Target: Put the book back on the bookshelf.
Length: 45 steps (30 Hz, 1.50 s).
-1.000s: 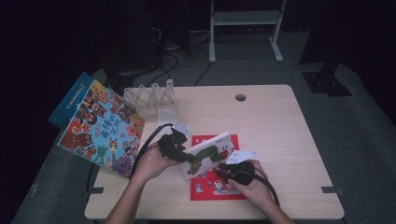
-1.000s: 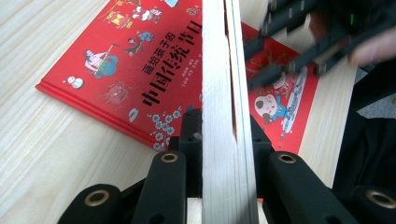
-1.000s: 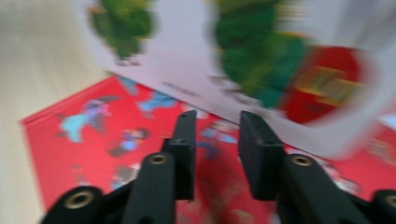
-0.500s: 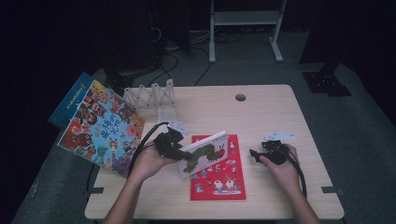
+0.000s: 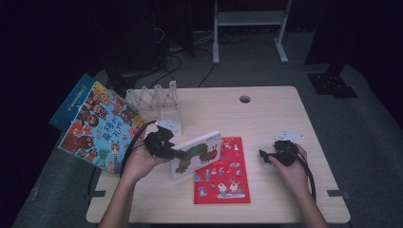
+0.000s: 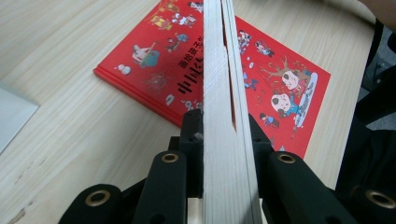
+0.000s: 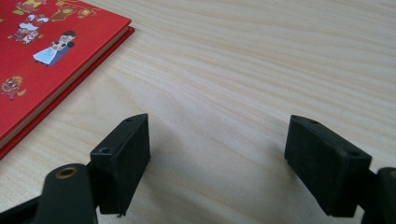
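My left gripper (image 5: 164,147) is shut on a white picture book with a green caterpillar on its cover (image 5: 202,152). It holds the book tilted above the left edge of a red picture book (image 5: 223,175) that lies flat on the table. In the left gripper view the page edges (image 6: 224,70) run up between the pads (image 6: 194,130), with the red cover (image 6: 275,79) below. My right gripper (image 5: 263,154) rests low over bare wood to the right of the red book (image 7: 42,60). Its jaws (image 7: 217,140) have just been opening and stand wide with nothing between them.
A large colourful monster book (image 5: 100,126) hangs over the table's left edge, on top of a blue book (image 5: 76,97). A clear slotted rack (image 5: 154,97) stands at the back left. The wooden table (image 5: 266,118) has a cable hole (image 5: 244,99) near its far edge.
My right gripper has moved from the red book's lower right out to the right side of the table, and its jaws have spread. The left gripper with the caterpillar book has shifted slightly.
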{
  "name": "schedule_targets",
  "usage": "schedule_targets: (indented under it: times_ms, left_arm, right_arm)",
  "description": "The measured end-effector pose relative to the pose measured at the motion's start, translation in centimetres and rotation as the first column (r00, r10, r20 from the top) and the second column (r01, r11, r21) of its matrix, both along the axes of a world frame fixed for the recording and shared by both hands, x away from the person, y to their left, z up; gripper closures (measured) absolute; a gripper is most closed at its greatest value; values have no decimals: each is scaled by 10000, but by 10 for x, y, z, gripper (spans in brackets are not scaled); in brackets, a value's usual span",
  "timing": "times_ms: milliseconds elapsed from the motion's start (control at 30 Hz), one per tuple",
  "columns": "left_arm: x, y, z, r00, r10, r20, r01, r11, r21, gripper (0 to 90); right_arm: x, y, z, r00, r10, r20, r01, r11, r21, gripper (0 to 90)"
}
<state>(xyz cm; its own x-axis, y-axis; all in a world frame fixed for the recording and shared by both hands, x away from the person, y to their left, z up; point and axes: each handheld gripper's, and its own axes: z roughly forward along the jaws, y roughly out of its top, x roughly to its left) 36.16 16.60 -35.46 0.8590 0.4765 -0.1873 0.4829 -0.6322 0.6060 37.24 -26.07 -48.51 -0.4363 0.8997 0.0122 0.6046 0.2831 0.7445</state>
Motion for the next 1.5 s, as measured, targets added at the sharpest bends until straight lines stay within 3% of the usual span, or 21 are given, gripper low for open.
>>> schedule_targets:
  times_ms: [533,933,1133,1300,1500]
  left_arm:
    - [5,44,4,9945,1048,-47,-1049,9937,-400,750]
    - [8,72,8,9794,2006,229,-1993,9787,-492,751]
    - [9,89,15,9674,2514,315,-2497,9670,-499,751]
    - [11,102,16,9515,3053,392,-3024,9509,-660,751]
    - [16,108,16,9357,3474,616,-3431,9367,-698,751]
  right_arm:
    - [0,0,0,10000,-7,-6,7,10000,4,211]
    - [0,0,0,10000,-9,-5,9,10000,4,211]
    - [0,0,0,10000,-27,-6,27,10000,11,207]
    - [0,0,0,10000,-32,-9,32,10000,13,206]
    - [0,0,0,10000,-34,-11,34,10000,5,206]
